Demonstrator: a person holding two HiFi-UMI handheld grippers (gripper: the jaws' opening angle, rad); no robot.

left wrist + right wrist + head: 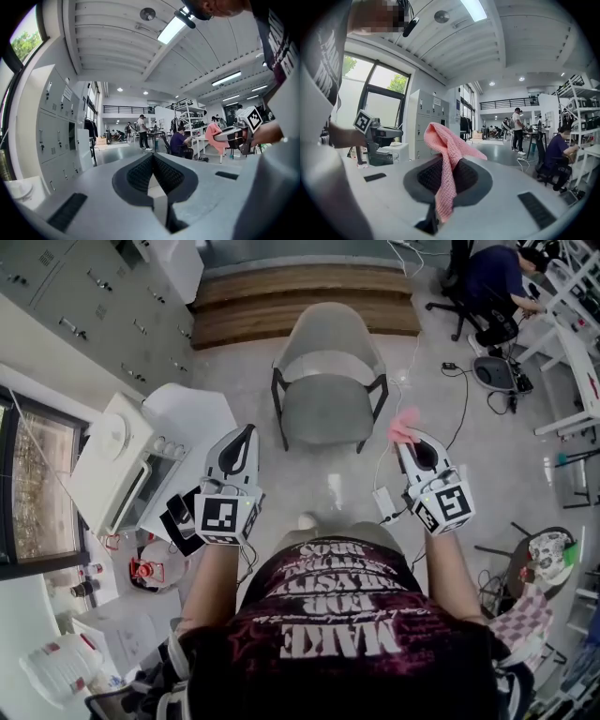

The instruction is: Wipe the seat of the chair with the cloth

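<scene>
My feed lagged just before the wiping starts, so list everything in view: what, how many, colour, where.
Chair: one, grey, on the floor straight ahead.
Cloth: one, pink, pinched in the right gripper's jaws.
Microwave oven: one, white, at left.
Wooden steps: two, brown, behind the chair.
Seated person: one, dark top, far right corner.
Left gripper: one, white, shut, empty.
Right gripper: one, white, shut on the cloth.

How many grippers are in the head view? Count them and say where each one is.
2. The left gripper is near the front left of the chair, jaws together and empty. The right gripper is near its front right, shut on the pink cloth. None seems hidden.
</scene>
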